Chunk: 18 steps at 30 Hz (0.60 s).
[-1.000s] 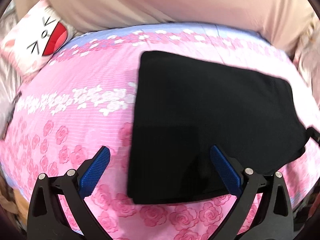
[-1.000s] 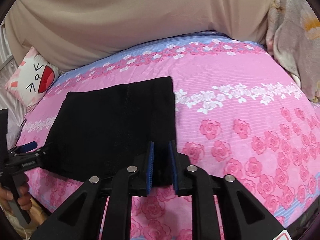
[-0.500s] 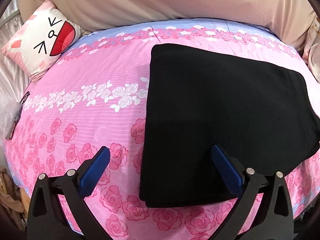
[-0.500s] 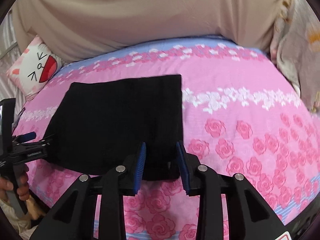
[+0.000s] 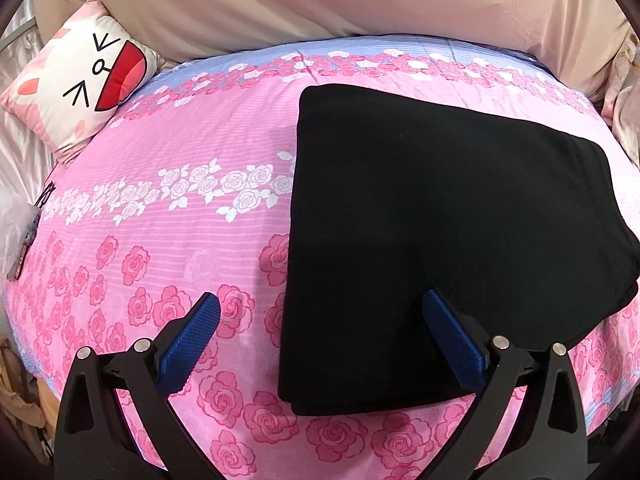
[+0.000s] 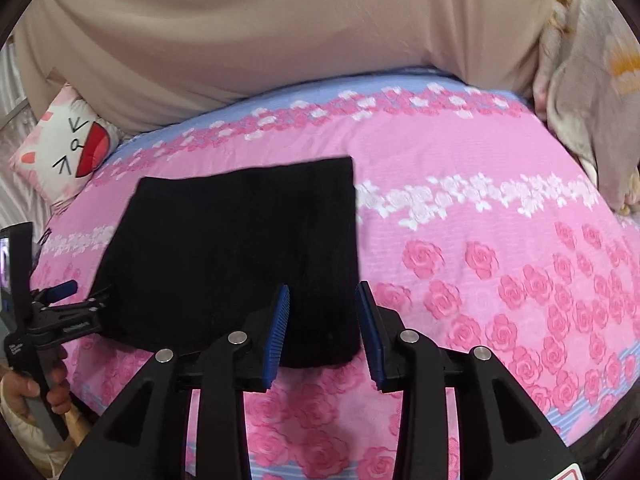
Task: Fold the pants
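Note:
The black pants (image 5: 440, 208) lie folded into a flat rectangle on the pink rose bedsheet (image 5: 160, 240), near its front edge. My left gripper (image 5: 320, 300) hangs wide open over the pants' near left corner, with only its right finger over the cloth. In the right wrist view the pants (image 6: 232, 248) sit left of centre. My right gripper (image 6: 323, 288) stands open above their near right corner; the blue pads do not press the cloth. The left gripper (image 6: 86, 298), held by a hand (image 6: 24, 384), shows at the pants' left edge.
A white cat-face pillow (image 5: 88, 80) leans at the back left. A beige cloth (image 5: 320, 0) rises behind the bed. Grey floral bedding (image 6: 592, 100) is bunched at the right. A plastic bag (image 5: 16, 232) lies at the left edge. Bare sheet lies on both sides of the pants.
The right gripper's jaws have parted from a narrow gap at the pants' corner to clearly apart. The pants stay flat. The left gripper stays wide open.

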Motion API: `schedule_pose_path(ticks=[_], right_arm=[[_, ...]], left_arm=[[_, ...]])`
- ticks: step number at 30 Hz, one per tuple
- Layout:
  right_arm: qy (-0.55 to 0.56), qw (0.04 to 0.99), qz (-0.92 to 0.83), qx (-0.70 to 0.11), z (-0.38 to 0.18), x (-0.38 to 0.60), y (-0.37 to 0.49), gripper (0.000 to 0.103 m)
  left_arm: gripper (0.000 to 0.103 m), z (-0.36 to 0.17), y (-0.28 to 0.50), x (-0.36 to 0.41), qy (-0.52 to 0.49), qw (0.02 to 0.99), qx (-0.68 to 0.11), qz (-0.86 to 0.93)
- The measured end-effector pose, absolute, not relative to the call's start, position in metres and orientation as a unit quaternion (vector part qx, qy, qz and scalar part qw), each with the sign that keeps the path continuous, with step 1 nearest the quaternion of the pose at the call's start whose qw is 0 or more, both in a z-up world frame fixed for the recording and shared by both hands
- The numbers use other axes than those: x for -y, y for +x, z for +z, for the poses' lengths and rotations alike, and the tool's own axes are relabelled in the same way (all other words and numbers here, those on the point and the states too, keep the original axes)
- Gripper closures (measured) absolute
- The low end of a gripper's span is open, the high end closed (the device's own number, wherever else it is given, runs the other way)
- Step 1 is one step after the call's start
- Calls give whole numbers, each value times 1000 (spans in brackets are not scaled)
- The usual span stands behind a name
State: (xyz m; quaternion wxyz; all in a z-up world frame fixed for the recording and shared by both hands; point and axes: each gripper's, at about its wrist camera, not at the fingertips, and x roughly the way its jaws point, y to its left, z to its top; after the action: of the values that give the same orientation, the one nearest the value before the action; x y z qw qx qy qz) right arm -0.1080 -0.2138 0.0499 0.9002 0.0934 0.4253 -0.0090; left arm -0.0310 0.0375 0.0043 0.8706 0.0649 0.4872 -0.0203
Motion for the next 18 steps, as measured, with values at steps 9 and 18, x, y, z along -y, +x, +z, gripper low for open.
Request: schedule_pose_path(ticks=[9,18], right_arm=[[27,903,19,-429,31,178,-31,64],[20,898,-27,-439,22,197,-45,65]], left_arm=[[5,4,-32,-37,72,872,-484,-22],[5,2,-31,-38,67,870,-487,-22]])
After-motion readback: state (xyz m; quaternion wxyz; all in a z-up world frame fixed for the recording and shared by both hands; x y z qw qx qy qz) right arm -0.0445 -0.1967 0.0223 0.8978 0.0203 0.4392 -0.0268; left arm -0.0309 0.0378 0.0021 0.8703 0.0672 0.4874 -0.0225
